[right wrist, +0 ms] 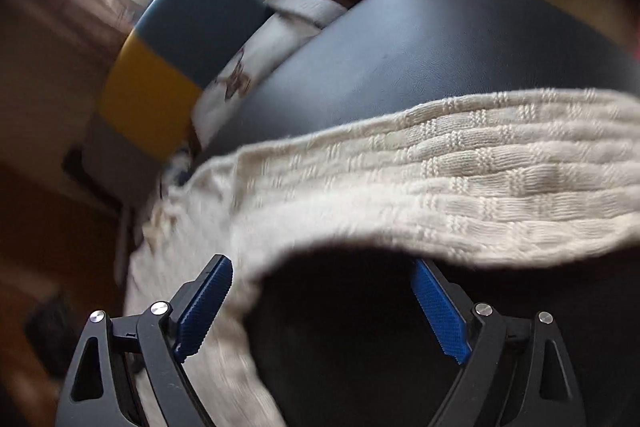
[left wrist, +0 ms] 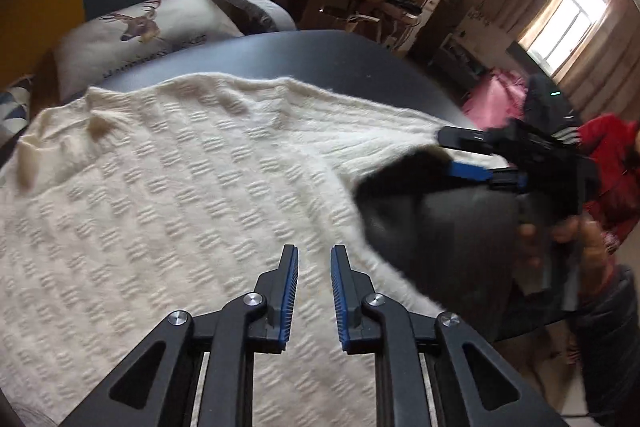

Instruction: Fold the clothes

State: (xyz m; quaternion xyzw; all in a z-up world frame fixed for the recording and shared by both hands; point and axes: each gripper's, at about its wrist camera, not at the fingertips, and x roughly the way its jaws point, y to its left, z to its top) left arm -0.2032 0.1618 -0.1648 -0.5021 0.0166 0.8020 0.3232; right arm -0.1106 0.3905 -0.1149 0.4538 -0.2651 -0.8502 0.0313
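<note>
My left tongs [left wrist: 314, 259] hover just above the cream knit sweater [left wrist: 168, 163], parted a little, gripping nothing. My right tongs [right wrist: 320, 303] gape wide at the sweater's right edge, where a strip of knit lies draped across them; nothing clamped. The sweater lies mostly spread on the dark worktop [left wrist: 340, 67], neck end far left. I judge folding barely begun: only that right edge lifted, every fold left to do.
</note>
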